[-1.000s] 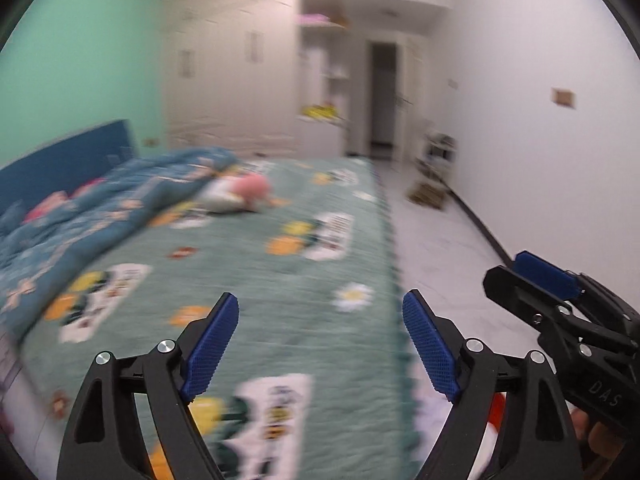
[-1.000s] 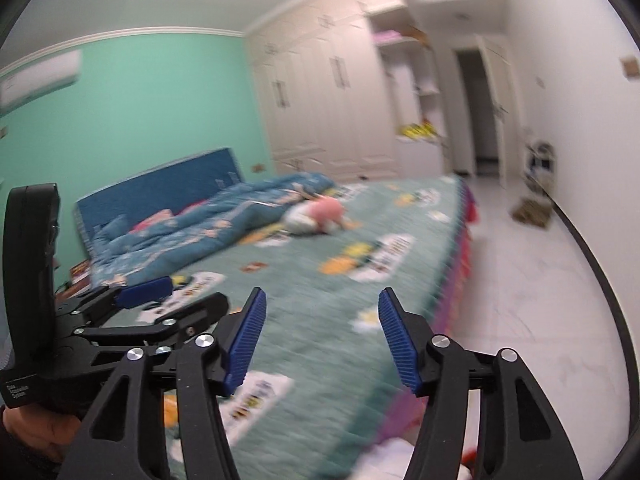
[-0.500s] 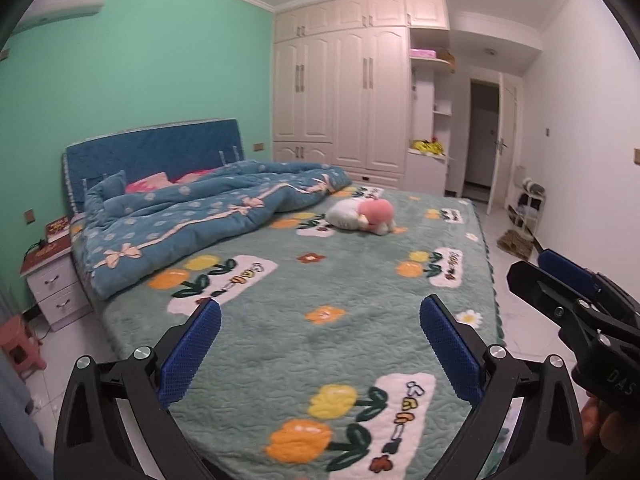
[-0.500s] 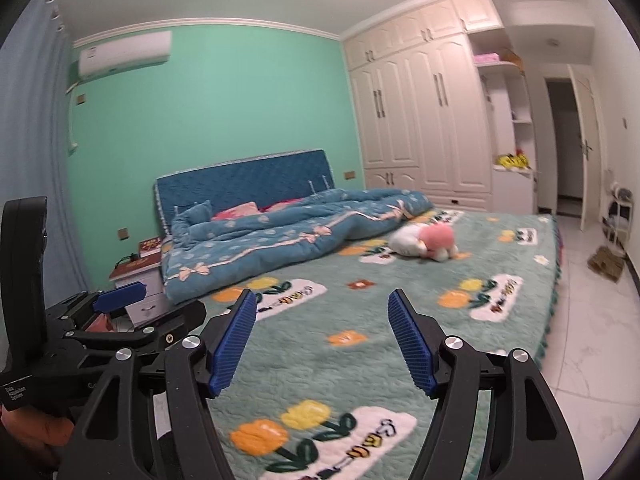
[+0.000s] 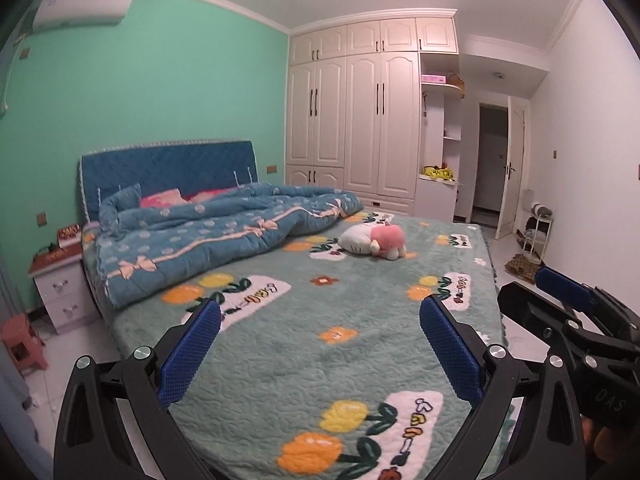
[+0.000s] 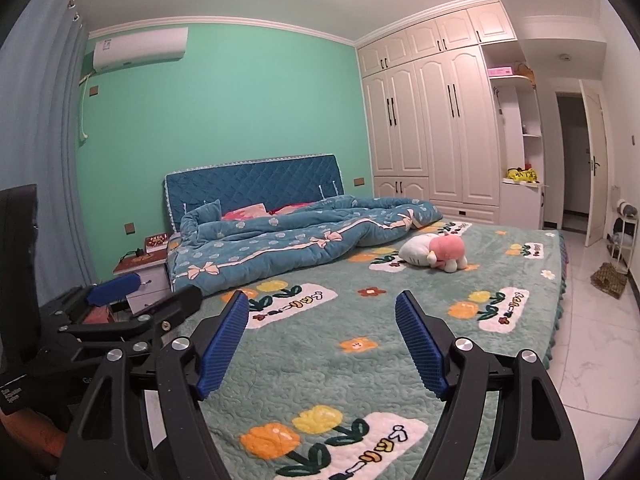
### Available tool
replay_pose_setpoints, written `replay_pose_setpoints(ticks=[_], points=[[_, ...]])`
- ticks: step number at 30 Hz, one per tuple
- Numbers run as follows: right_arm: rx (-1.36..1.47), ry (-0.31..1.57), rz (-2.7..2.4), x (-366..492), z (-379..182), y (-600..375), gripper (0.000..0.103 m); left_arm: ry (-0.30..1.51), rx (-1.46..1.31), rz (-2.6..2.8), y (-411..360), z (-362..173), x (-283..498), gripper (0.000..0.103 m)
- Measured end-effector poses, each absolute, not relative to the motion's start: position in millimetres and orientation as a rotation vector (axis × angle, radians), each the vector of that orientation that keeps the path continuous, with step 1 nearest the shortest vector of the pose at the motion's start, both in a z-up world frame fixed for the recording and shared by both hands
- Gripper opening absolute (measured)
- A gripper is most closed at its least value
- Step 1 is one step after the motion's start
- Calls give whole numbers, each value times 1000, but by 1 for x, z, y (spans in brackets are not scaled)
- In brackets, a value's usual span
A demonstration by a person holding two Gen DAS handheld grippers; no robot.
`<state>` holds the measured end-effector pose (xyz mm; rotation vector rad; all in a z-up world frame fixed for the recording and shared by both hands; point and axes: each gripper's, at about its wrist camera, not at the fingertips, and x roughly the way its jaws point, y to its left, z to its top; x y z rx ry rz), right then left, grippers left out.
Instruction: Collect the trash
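Note:
My left gripper point(image 5: 320, 350) is open and empty, held above the foot of a bed with a green flowered cover point(image 5: 304, 344). My right gripper point(image 6: 322, 342) is also open and empty over the same cover point(image 6: 320, 368). Each gripper shows at the side of the other's view: the right one point(image 5: 568, 316) and the left one point(image 6: 132, 300). A few small white scraps point(image 5: 40, 400) lie on the floor at the bed's left side, far left of my left gripper. No trash shows on the bed.
A rumpled blue quilt point(image 5: 224, 236) and a pink and white plush toy point(image 5: 374, 240) lie on the bed. A white nightstand point(image 5: 60, 288) and an orange stool point(image 5: 22, 344) stand left of it. White wardrobes point(image 5: 360, 120), an open door point(image 5: 504, 176) and tiled floor point(image 6: 596, 320) are to the right.
Both views have swung left and steadied. The whole bed, headboard and green wall now show instead of the blurred bed corner and right-hand floor. Both grippers stayed open.

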<state>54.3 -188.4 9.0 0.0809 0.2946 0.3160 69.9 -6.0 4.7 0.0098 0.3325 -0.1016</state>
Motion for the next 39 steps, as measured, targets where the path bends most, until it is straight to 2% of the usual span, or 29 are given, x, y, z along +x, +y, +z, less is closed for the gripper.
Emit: replay_pose_setpoints(ticks=[39], points=[[88,319,335,59,-2,-192,75,341,30,-76,1,4,69,98]])
